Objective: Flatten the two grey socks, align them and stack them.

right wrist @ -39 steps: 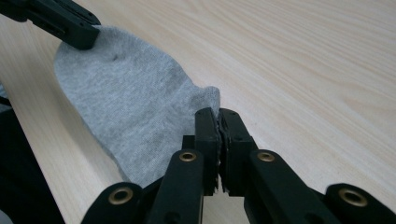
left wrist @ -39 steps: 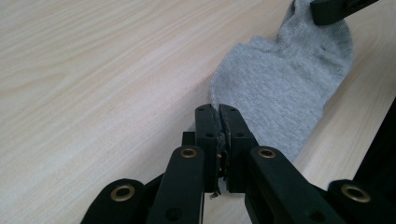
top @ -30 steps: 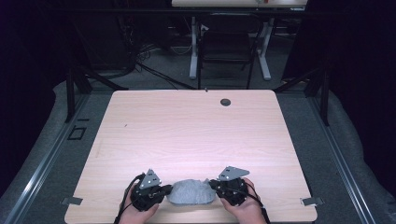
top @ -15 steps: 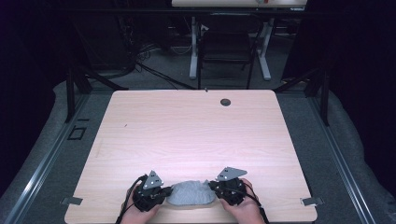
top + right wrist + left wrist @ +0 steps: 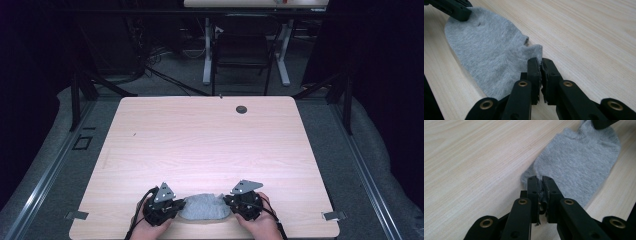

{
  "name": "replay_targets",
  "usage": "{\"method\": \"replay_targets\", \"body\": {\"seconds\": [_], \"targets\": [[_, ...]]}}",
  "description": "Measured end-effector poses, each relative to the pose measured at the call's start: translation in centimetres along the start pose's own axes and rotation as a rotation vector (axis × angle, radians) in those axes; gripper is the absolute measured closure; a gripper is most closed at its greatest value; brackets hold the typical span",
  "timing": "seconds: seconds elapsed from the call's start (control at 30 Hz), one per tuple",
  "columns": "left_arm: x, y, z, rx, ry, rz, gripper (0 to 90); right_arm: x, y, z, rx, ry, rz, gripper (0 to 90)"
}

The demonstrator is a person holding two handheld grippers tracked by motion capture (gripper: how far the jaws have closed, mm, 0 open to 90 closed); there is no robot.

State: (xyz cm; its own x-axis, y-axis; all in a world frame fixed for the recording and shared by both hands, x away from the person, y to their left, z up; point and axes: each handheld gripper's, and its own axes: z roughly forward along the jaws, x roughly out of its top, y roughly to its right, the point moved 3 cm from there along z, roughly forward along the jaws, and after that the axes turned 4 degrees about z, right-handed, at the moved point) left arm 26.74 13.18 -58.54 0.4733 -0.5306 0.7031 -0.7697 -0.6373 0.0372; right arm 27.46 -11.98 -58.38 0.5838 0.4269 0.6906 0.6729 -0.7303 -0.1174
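A grey sock (image 5: 204, 207) lies flat on the table (image 5: 210, 140), close to its near edge and about midway between the near corners. It is a short, low-cut sock of soft knit with a fine, slightly fuzzy weave, rounded at one end and puckered at the other, where the cuff folds into small ridges. In the right gripper view a hemmed opening shows as a small notch near the jaws.

The table top is pale wood laminate with a straight, fine grain and rounded corners. A small dark round cap (image 5: 241, 109) sits near its far edge, right of the middle.

The left gripper (image 5: 539, 185), black and hard-edged with brass-coloured rivets, has its jaws drawn narrow on the sock's edge, a thin fold of grey cloth pinched between the pads; they have just been easing open a little, the cloth still caught there. The right gripper (image 5: 540, 65), of the same make, is likewise narrow, with the cuff edge nipped between its pads, and its jaws have also just been opening slightly. In the high view the two grippers flank the sock, one at each end, each topped by a grey three-cornered plate, with the hands behind them at the near edge.
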Motion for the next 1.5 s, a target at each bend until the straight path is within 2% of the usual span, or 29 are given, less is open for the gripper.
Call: {"method": "replay_targets", "body": {"seconds": [0.17,0.27,0.33,0.37,0.4,0.43,0.47,0.57,0.6,0.7,0.8,0.9,1.17,1.33,1.5], "targets": [[0.0,0.0,0.1,-0.004,-0.006,-0.003,82.8,-0.1,0.0,0.1,0.001,-0.007,-0.001,83.4],[0.1,-0.1,-0.1,-0.002,0.007,-0.002,77.9,-0.1,0.0,0.1,0.008,-0.008,0.005,78.8],[0.4,-0.2,-0.6,0.006,0.035,-0.003,75.1,-0.1,0.0,-0.2,0.000,0.000,-0.004,68.8],[0.4,-0.2,-0.6,0.006,0.035,-0.003,73.8,-0.1,0.0,-0.2,0.000,0.000,-0.004,68.8],[0.6,-0.1,-1.0,0.004,0.060,-0.009,72.6,0.0,0.0,-0.6,0.003,0.025,-0.001,66.2],[0.6,-0.1,-1.0,0.004,0.060,-0.009,71.8,0.0,0.0,-0.6,0.003,0.025,-0.001,66.2],[1.0,0.0,-1.5,0.003,0.079,0.002,71.1,0.3,-0.1,-1.1,0.011,0.052,-0.003,65.1],[1.2,0.3,-1.6,-0.007,0.092,0.004,68.9,0.6,-0.4,-1.5,0.019,0.080,-0.013,64.7],[1.3,0.7,-1.5,-0.018,0.092,0.011,67.7,0.8,-0.9,-1.6,0.052,0.094,-0.028,63.2],[1.2,1.2,-1.1,-0.023,0.078,0.031,62.4,0.9,-1.8,-1.1,0.082,0.092,-0.069,57.3],[1.1,1.4,-0.8,-0.024,0.071,0.034,62.2,0.7,-2.4,-0.3,0.073,0.072,-0.119,55.4],[0.9,1.6,-0.2,-0.031,0.052,0.053,61.6,0.7,-2.6,0.2,0.068,0.059,-0.136,54.9],[0.4,1.7,0.5,-0.049,0.017,0.071,59.3,-0.1,-2.2,1.0,0.065,0.021,-0.127,54.5],[-0.1,1.8,0.9,-0.048,-0.009,0.077,57.7,-0.7,-1.9,1.3,0.068,0.003,-0.093,54.4],[-0.2,1.7,1.1,-0.058,-0.009,0.058,58.1,-0.8,-1.7,1.3,0.077,0.006,-0.078,54.3]]}}
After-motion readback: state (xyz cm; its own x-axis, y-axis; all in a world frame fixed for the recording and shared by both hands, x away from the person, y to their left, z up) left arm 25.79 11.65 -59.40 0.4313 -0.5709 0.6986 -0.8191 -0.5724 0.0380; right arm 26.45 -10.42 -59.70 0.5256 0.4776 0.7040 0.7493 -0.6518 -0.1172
